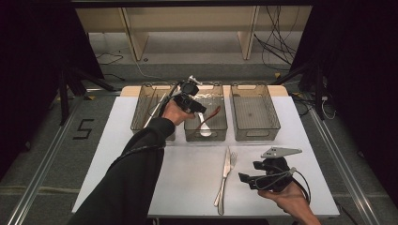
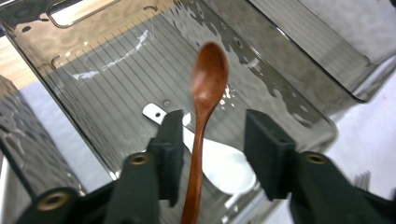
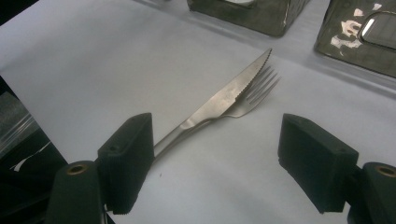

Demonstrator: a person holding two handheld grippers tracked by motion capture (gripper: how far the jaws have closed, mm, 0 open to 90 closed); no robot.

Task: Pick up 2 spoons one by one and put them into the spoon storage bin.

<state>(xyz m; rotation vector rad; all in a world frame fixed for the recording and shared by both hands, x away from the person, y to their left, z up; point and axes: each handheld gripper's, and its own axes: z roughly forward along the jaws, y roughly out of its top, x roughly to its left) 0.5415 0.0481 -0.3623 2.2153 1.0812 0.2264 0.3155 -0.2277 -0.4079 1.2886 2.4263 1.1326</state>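
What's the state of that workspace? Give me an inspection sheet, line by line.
Surface: white table, bare around the cutlery.
Job's things: wooden spoon and white spoon in the middle bin; knife and fork side by side on the table.
Clutter: nothing seen.
Grippers: left claw open around the wooden spoon's handle; right claw open, facing the knife and fork.
Cables: loose floor cables beyond the table.
Surroundings: wooden frame, dark curtains.
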